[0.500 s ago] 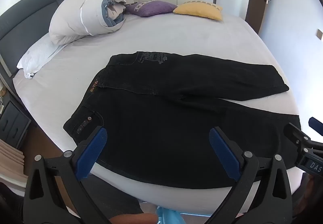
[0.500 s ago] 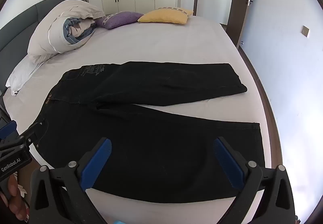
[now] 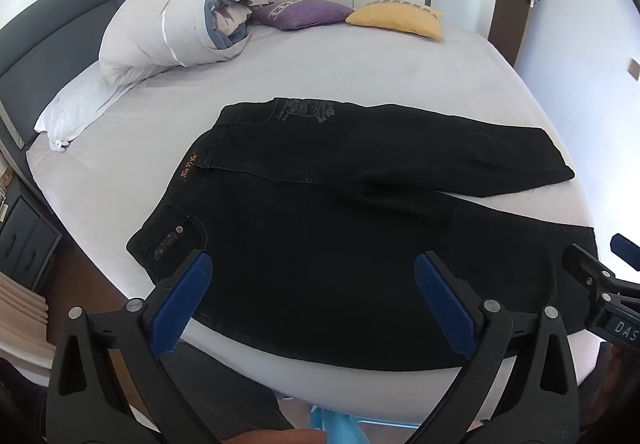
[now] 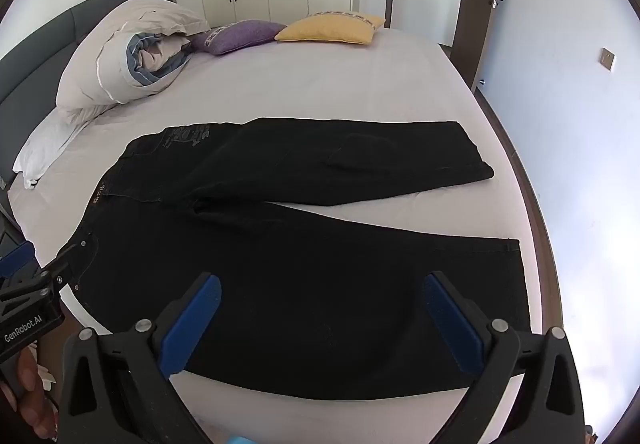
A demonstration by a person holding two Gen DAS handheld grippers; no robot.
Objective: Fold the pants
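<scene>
Black pants (image 3: 328, 228) lie spread flat on the bed, waistband to the left, both legs running right and splayed apart. In the right wrist view the same pants (image 4: 304, 264) fill the near half of the mattress. My left gripper (image 3: 312, 272) hovers open above the near leg by the waist, nothing between its blue pads. My right gripper (image 4: 320, 292) hangs open over the near leg further right, also empty. Each gripper shows at the edge of the other's view.
A white-sheeted bed (image 3: 360, 72) carries a rolled duvet (image 3: 172, 24), a white pillow (image 3: 76, 108), a purple cushion (image 3: 304, 12) and a yellow cushion (image 3: 400, 18) at the far side. A grey headboard (image 3: 48, 28) is on the left, wardrobes and a door behind.
</scene>
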